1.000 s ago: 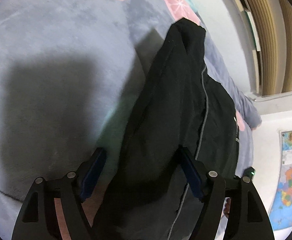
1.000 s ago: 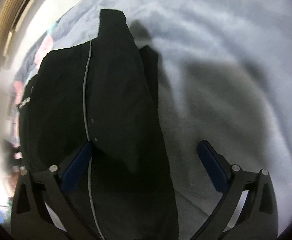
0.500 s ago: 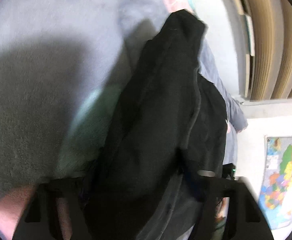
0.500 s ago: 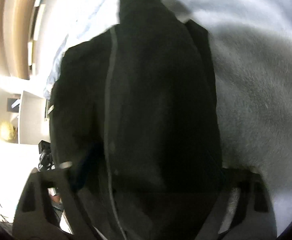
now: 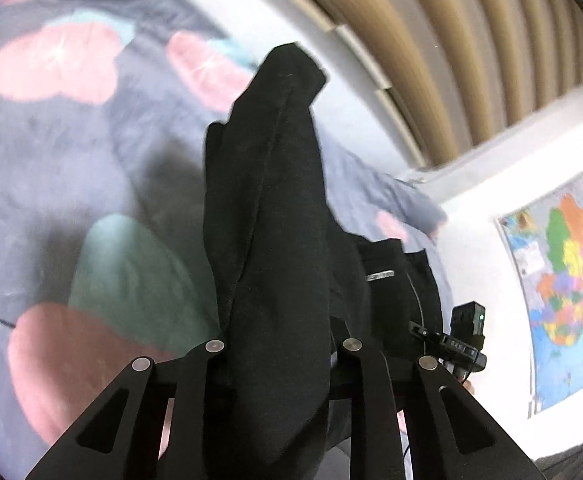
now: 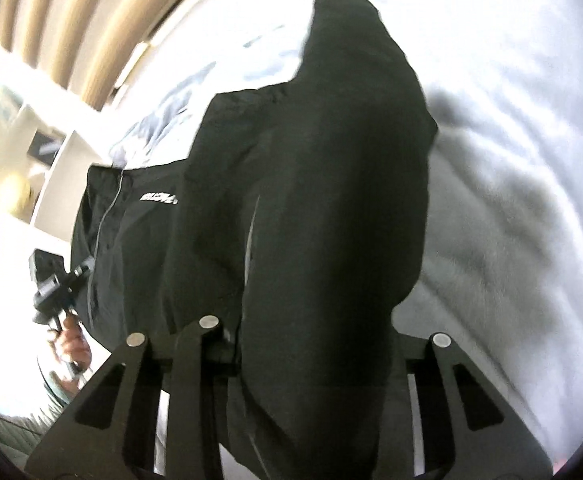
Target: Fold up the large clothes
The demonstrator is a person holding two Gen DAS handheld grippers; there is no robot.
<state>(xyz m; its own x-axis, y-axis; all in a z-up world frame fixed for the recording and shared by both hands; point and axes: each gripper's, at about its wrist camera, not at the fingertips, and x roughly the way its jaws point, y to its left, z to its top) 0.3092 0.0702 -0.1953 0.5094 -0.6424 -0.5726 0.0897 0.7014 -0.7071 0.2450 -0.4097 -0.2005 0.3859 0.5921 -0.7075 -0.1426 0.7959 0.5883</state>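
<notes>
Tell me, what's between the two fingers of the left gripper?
A bunched fold of the black garment. The left gripper, whose jaws have just been closing, pinches it. The left wrist view shows this.

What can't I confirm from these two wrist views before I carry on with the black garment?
- Left gripper pads: left wrist view, buried under the black garment, so the contact itself is hidden.
- Right gripper pads: right wrist view, same, covered by cloth.
- Garment's lower part: cut off by the bottom edge in both views.
- White logo: right wrist view, too blurred to read.
- Bed cover: right wrist view, overexposed, detail lost.
</notes>
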